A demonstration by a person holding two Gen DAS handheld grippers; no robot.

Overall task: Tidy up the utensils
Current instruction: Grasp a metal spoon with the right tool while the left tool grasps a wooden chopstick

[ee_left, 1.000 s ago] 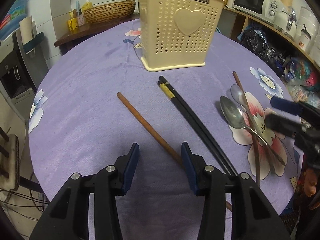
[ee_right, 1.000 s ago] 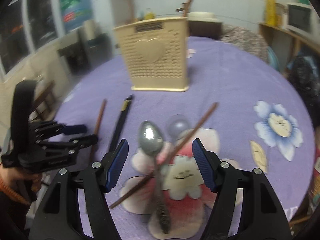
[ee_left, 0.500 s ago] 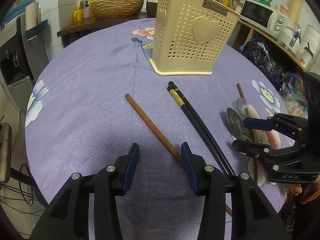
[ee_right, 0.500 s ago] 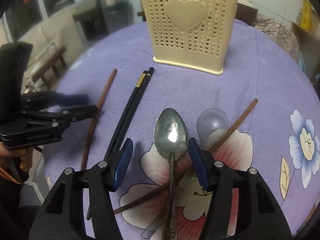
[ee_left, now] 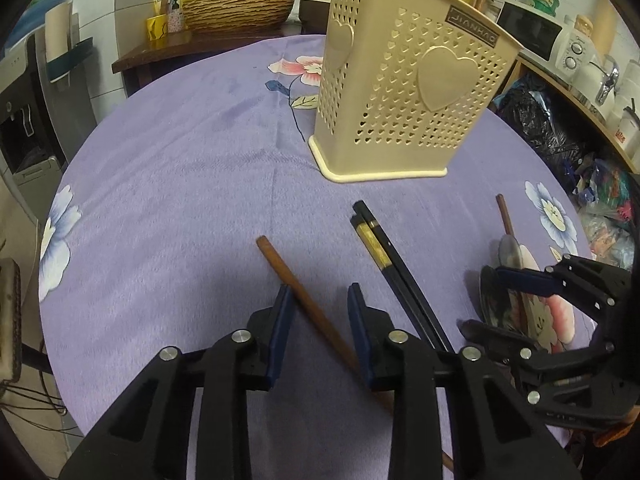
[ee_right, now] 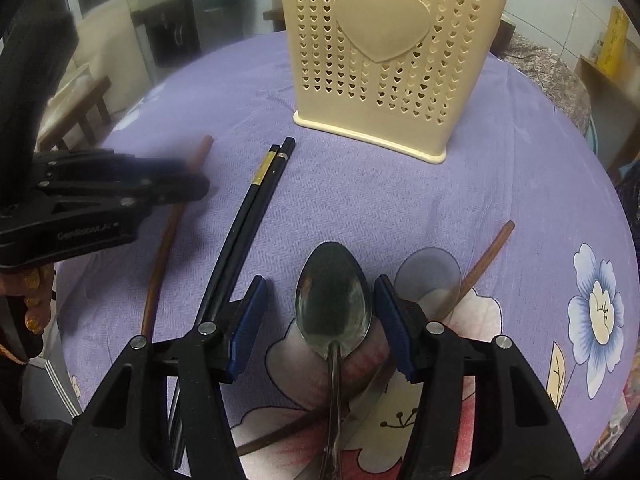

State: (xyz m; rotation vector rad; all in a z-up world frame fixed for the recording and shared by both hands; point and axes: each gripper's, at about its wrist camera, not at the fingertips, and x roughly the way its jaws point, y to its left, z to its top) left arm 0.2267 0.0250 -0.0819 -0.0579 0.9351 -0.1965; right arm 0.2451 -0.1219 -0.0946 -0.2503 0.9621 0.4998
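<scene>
The left hand-held gripper (ee_left: 318, 312) has its jaws closing around a brown chopstick (ee_left: 304, 300); the left pad touches the stick, the right stands clear. The right hand-held gripper (ee_right: 320, 316) is closing too, a steel spoon (ee_right: 333, 296) between its pads, neither yet pressing it. Just beside lie a clear spoon (ee_right: 430, 276), a second brown chopstick (ee_right: 486, 254) and a black pair (ee_right: 256, 192), all on the purple-clothed desk (ee_right: 500, 184). Farther back stands the cream holder (ee_right: 392, 52)
</scene>
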